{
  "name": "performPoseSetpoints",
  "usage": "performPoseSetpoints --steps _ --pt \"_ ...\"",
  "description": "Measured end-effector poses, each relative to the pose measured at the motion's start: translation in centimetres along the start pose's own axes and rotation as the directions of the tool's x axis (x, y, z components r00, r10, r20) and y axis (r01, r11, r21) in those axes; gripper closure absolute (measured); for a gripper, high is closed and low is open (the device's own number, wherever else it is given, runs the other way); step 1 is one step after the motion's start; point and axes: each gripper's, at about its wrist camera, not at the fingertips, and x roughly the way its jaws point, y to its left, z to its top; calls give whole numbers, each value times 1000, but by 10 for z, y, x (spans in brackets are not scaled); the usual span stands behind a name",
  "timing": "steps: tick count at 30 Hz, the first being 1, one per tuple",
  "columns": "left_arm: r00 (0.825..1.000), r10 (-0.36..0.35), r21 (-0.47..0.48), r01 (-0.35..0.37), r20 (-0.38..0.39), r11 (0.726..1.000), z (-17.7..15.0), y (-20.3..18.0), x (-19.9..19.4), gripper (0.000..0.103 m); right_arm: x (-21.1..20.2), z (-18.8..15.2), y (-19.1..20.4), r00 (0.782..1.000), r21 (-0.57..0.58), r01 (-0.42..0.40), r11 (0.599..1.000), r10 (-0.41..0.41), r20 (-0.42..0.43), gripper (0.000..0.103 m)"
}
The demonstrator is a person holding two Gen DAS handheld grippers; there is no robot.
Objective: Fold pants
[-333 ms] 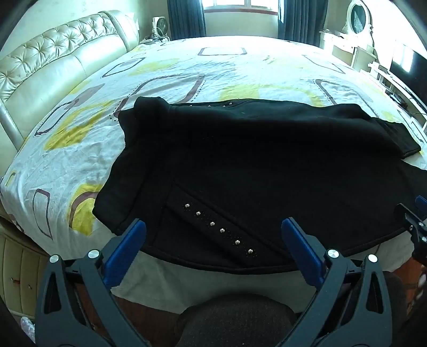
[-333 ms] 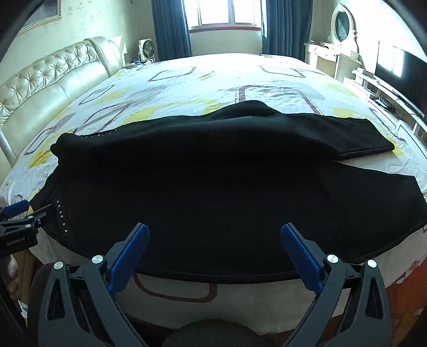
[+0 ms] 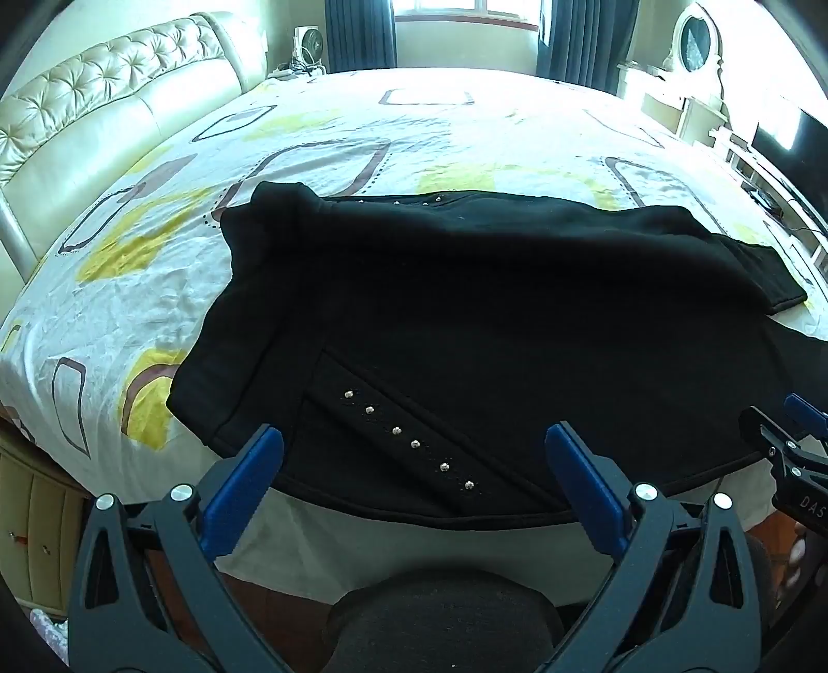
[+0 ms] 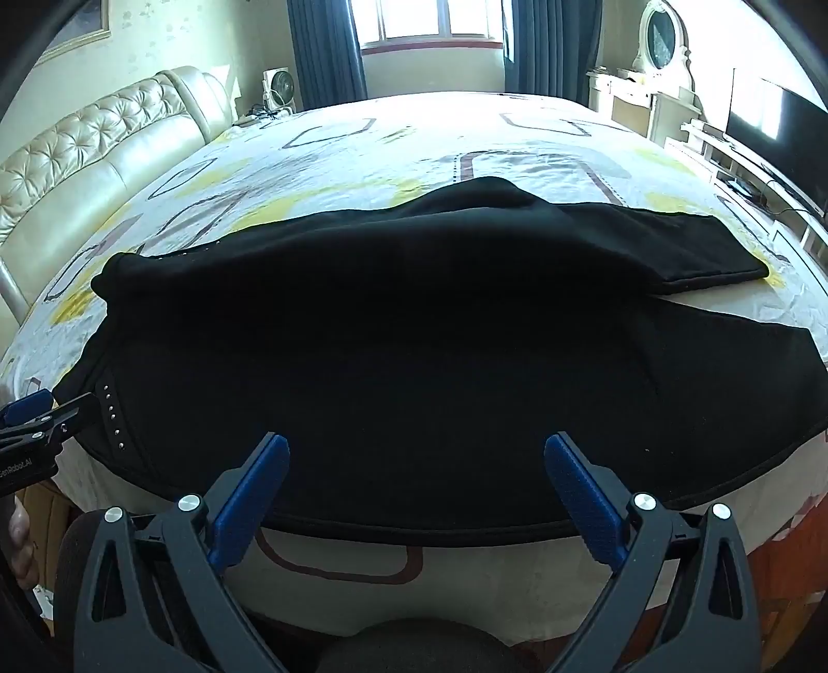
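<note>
Black pants (image 3: 491, 321) lie spread across the near side of the bed, waistband to the left, legs running right; a row of silver studs (image 3: 409, 440) marks a pocket. In the right wrist view the pants (image 4: 414, 336) fill the middle, with one leg's hem (image 4: 714, 259) at the far right. My left gripper (image 3: 414, 455) is open and empty, just short of the pants' near edge at the waist end. My right gripper (image 4: 416, 463) is open and empty at the near edge, further right. Each gripper shows at the edge of the other's view.
The bed has a white sheet with yellow and brown shapes (image 3: 155, 259). A cream tufted headboard (image 3: 77, 119) stands on the left. A dresser with an oval mirror (image 4: 667, 46) and a TV (image 4: 776, 119) are on the right. A fan (image 4: 279, 85) stands by the curtained window.
Both grippers have eased slightly forward toward the pants' near edge. The pants have not moved.
</note>
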Motion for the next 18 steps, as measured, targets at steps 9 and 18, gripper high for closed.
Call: performPoseSetpoints --steps 9,18 --pt "1000 -2 -2 2 1 1000 -2 0 0 2 -1 -1 -3 1000 -3 12 1000 -12 -11 4" --pt "1000 -10 -2 10 3 1000 -3 -2 -1 2 3 -2 -6 1000 -8 10 1000 -11 -12 4"
